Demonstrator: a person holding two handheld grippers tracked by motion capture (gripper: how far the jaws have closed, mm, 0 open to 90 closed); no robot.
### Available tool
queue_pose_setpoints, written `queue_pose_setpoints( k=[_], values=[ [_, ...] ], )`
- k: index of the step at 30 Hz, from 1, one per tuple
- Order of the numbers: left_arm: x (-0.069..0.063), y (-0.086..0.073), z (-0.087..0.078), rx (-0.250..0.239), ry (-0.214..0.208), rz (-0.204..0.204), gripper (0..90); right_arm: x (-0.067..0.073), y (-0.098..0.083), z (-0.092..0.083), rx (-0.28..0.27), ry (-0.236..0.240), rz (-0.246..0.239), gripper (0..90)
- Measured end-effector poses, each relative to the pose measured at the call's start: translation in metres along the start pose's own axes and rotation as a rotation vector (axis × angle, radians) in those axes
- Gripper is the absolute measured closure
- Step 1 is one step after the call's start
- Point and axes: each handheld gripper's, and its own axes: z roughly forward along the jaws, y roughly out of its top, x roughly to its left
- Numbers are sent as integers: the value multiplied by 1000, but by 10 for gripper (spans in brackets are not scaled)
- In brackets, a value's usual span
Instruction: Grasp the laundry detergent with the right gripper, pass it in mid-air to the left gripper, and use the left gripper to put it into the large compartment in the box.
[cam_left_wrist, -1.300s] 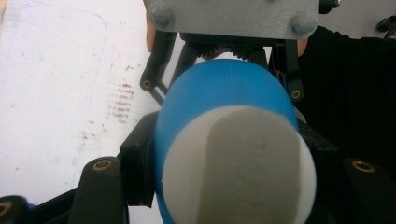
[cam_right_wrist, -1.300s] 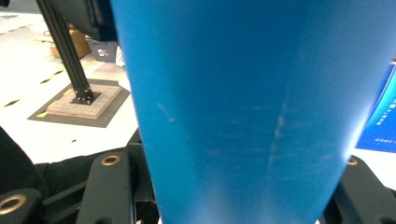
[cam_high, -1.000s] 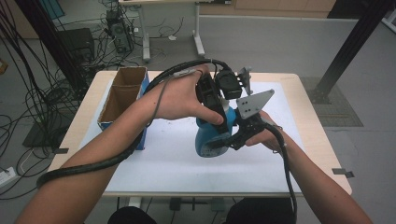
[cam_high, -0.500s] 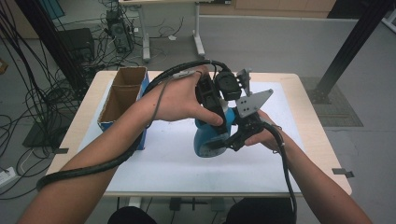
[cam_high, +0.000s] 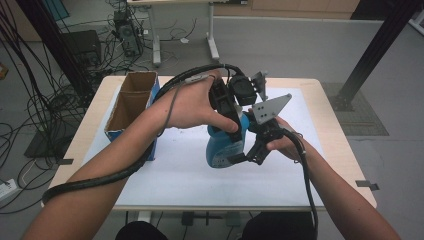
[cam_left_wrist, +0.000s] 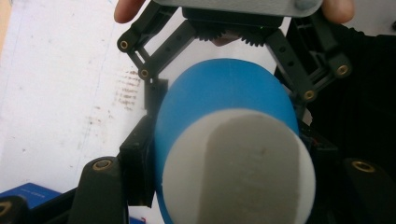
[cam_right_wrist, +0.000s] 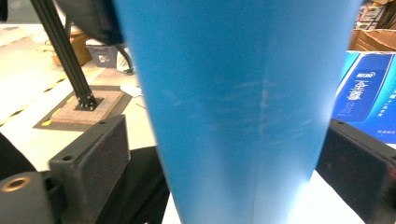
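A blue bottle (cam_high: 224, 149) with a white cap (cam_left_wrist: 238, 172) stands upright on the white sheet at mid-table. My left gripper (cam_high: 229, 117) comes down from above and is shut on the bottle's top, a black pad on each side of it (cam_left_wrist: 231, 158). My right gripper (cam_high: 251, 154) reaches in from the right at the bottle's lower body. Its jaws have just been opening. In the right gripper view the blue bottle (cam_right_wrist: 243, 102) stands between the two pads (cam_right_wrist: 88, 154), with a gap showing on the left, so the right gripper (cam_right_wrist: 224, 158) is open.
An open cardboard box (cam_high: 131, 102) with a blue printed side (cam_right_wrist: 369, 93) stands at the table's left. The white sheet (cam_high: 170, 172) covers most of the wooden tabletop (cam_high: 330, 135). A black frame post (cam_high: 372, 47) rises beyond the far right corner. Cables lie on the floor at left.
The right gripper's jaws have spread away from the bottle's lower body. Both hands and the bottle have stayed where they were.
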Motion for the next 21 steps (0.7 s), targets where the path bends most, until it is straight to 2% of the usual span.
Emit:
queue_pose_setpoints(
  k=[4,14,21],
  values=[
    [1,0,0,13,2,-16,379,0,2,-2,11,0,6,40],
    [2,-1,-1,6,11,-32,379,-2,2,-10,42,-13,16,40],
    [2,-1,-2,17,11,-45,379,-2,0,-19,93,-10,39,40]
  ],
)
